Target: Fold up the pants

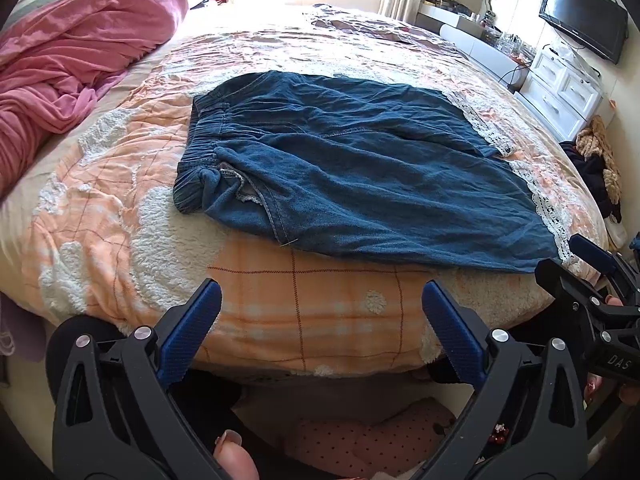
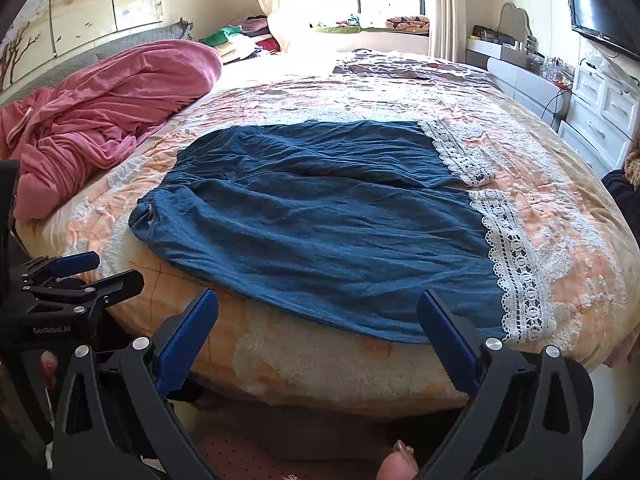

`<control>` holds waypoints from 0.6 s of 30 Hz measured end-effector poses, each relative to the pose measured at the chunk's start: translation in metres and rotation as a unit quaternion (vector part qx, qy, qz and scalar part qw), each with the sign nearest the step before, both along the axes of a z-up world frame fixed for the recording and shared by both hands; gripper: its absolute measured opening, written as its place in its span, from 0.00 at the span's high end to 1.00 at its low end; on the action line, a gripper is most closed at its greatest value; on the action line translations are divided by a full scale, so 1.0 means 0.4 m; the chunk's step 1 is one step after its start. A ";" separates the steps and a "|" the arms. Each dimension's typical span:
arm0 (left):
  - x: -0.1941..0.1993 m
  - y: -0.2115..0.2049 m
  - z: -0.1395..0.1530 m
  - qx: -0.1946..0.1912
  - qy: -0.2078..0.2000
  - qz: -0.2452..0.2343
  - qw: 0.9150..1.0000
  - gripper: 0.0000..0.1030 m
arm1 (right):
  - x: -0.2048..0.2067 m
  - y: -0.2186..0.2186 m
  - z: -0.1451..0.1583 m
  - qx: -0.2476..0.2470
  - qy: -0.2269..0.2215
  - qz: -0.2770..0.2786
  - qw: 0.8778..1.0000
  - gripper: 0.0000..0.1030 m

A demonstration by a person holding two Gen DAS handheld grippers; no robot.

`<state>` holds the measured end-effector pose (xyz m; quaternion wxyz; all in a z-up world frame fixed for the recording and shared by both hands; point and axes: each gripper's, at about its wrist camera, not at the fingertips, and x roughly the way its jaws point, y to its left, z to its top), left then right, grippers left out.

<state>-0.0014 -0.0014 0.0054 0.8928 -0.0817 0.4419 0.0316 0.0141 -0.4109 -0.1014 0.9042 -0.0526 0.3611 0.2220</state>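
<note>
both grippers hang off the near edge of the bed, short of the pants, and neither touches cloth; the left gripper has its jaws spread wide with nothing between them, and the right gripper likewise stands apart and empty, just short of the pants' near hem.

the pants lie spread flat on the orange checked quilt, both legs side by side, elastic waistband toward the pink blanket, lace cuffs toward the white dresser; no fold looks made yet, so my guess is the job is at its start.

trouble could come from several places; the near leg runs right along the bed's near edge, so a low or clumsy pinch might drag it off the mattress rather than lift it; the quilt under the pants is plush and tufted, and a deep bite could catch quilt together with denim, pulling the bedding up with the fold; the lace is open and holey (a fingertip could snag in it) and may stretch or tear if tugged; at the waistband a corner is already turned over and bunched, so folding without smoothing it would likely trap a lump; and if the two hands lift unevenly, the legs may skew and the edges fail to meet.
</note>
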 end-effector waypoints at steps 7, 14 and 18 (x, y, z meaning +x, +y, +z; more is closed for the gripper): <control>0.000 0.000 0.000 -0.001 0.000 0.000 1.000 0.08 | 0.001 -0.002 0.001 0.000 0.001 -0.002 1.000 0.04; -0.003 0.000 0.001 -0.001 -0.003 0.000 1.000 0.08 | 0.002 -0.004 -0.001 -0.001 0.001 -0.003 1.000 0.04; -0.004 0.000 0.002 -0.002 -0.003 0.000 1.000 0.08 | 0.001 -0.005 0.000 -0.001 -0.001 -0.003 1.000 0.04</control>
